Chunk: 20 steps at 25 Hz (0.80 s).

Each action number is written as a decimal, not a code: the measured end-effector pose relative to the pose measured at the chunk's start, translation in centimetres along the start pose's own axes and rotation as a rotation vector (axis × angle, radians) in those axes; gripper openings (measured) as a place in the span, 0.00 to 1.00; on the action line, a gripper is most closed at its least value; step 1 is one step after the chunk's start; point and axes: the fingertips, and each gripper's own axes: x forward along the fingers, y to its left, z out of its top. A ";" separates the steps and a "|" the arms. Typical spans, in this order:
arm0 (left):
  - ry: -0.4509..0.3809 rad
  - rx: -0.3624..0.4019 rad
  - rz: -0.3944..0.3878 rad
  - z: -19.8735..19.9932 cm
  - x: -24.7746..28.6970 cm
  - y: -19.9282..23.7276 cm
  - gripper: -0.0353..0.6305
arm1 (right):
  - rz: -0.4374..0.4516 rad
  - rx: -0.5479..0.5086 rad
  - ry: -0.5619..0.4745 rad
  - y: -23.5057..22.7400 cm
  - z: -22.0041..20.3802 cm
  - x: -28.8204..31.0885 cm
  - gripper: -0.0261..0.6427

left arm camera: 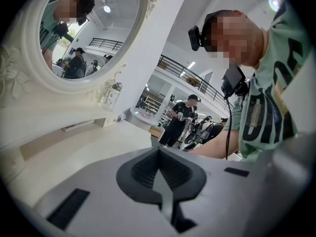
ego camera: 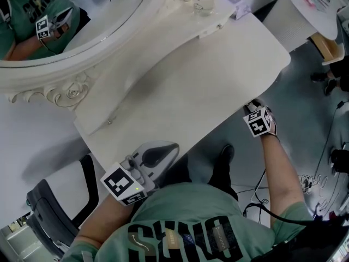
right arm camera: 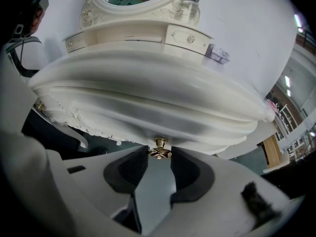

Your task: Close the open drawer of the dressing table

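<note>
Cream dressing table, curvy white drawer. Right gripper is pinching its little brass knob. Left gripper is closed up, empty.

Lighting: bright, even; ceiling lamp glares at far right. Shadows: soft smudge on tabletop. Gripper views: fisheye-bent, dark corners, blurred near foreground.

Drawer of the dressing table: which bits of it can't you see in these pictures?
1. Drawer: in the head view the tabletop covers it all.
2. Its inside and how far out it is: the right gripper view shows only the front and knob, from below.
3. Right gripper: in the head view its marker cube hides the jaws.
</note>
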 end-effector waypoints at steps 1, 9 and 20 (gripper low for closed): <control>-0.001 -0.001 0.002 0.0 -0.1 0.1 0.05 | -0.002 0.000 -0.001 0.0 0.1 0.0 0.26; -0.007 -0.011 0.008 -0.2 -0.8 0.4 0.05 | -0.008 0.005 -0.001 -0.1 0.9 0.5 0.26; -0.020 -0.018 0.021 -0.5 -2.0 1.0 0.05 | -0.019 0.010 -0.003 -0.3 1.6 0.8 0.26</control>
